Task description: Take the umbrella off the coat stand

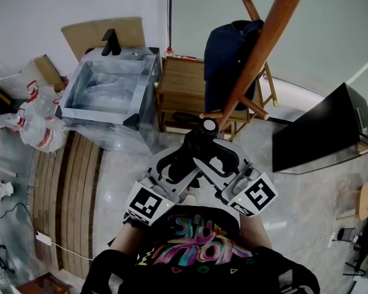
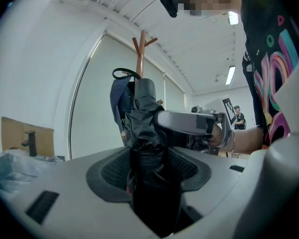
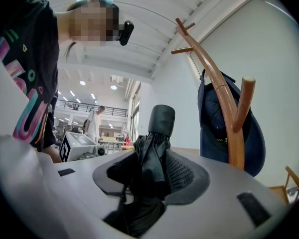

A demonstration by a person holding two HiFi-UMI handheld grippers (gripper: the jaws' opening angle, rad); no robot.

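Gripping one folded black umbrella [image 1: 203, 136] at frame centre, with left claw [image 1: 185, 155] and right claw [image 1: 210, 154] both clamped on its furled fabric from opposite sides. Positioned just beside wooden coat stand [image 1: 267, 35] in upper right, bearing a navy garment [image 1: 224, 54].

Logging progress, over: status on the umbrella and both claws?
Both shut on folded umbrella: left claw, right claw. Umbrella beside coat stand, no contact seen. Stand carries navy item.

We see a pale floor [image 1: 306, 195] bearing a grey crate [image 1: 107, 90] far left, a wooden table [image 1: 181, 81] beside it, the coat stand [image 1: 257, 54], and a black panel [image 1: 319, 130] right.
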